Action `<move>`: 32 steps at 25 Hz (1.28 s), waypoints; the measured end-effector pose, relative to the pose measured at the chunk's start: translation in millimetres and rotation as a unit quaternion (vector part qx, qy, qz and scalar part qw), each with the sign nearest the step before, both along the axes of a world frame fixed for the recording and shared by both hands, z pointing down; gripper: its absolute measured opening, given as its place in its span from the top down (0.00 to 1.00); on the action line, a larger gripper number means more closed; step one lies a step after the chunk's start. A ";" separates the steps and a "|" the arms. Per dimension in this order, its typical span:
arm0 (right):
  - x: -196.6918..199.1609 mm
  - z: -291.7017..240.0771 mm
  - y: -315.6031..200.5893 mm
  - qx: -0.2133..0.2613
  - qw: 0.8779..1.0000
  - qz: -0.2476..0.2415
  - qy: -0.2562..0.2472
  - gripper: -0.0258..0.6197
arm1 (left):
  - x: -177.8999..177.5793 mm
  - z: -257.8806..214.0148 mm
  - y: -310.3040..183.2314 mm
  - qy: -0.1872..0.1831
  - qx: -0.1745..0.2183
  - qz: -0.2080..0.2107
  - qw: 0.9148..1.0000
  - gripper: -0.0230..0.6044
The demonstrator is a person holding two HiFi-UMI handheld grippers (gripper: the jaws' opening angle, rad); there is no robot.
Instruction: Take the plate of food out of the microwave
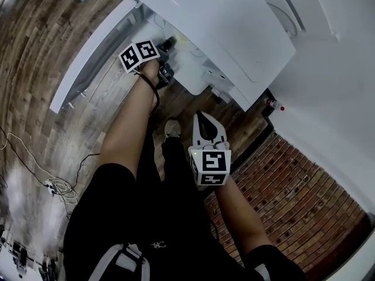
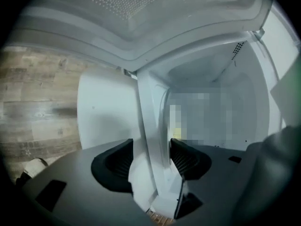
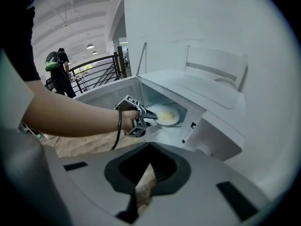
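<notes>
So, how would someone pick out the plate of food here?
Look for the boxy white microwave against the white wall, its door open. Inside sits a round white plate of yellow food, just ahead of the left gripper, the only dish there.

Bright, even indoor light; strong fisheye bending, black corners; microwave interior soft, washed out.

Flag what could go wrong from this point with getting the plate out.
1. The left tongs are open at just one edge of the plate of food; a shallow rim grip could let it tip and spill.
2. The right tongs hang shut, clear of the microwave, so nothing would support the far side.
</notes>
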State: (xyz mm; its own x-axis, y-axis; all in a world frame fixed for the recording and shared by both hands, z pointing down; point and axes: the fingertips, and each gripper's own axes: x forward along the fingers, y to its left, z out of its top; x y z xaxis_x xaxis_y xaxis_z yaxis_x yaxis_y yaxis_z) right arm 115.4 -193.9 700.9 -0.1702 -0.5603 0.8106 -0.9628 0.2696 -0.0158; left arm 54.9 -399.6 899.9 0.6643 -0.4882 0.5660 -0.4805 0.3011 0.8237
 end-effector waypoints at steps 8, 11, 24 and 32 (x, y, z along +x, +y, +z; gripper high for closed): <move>-10.7 -4.7 1.8 0.002 1.000 -0.013 -0.002 0.94 | 4.7 -18.8 8.4 0.102 0.025 -0.025 0.994 0.92; -13.5 -7.8 0.4 0.007 1.000 -0.015 -0.003 0.94 | -0.1 -21.3 12.2 0.112 0.028 -0.029 0.993 0.92; -9.6 -47.3 -7.7 0.048 0.999 -0.004 0.000 0.94 | -79.5 -80.8 77.4 0.152 0.054 -0.106 0.981 0.94; -12.6 -91.7 -13.8 0.089 0.995 -0.022 -0.028 0.94 | -118.2 -182.9 155.8 0.159 0.059 -0.154 0.974 0.94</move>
State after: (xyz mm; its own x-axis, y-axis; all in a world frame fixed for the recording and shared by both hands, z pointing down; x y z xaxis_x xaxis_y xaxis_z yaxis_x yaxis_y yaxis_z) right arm 102.8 -207.7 609.2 -0.2397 -0.6850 0.6880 -0.9491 0.3146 -0.0174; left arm -63.3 -243.8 717.0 0.6087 -0.7407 0.2845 -0.0983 0.2854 0.9534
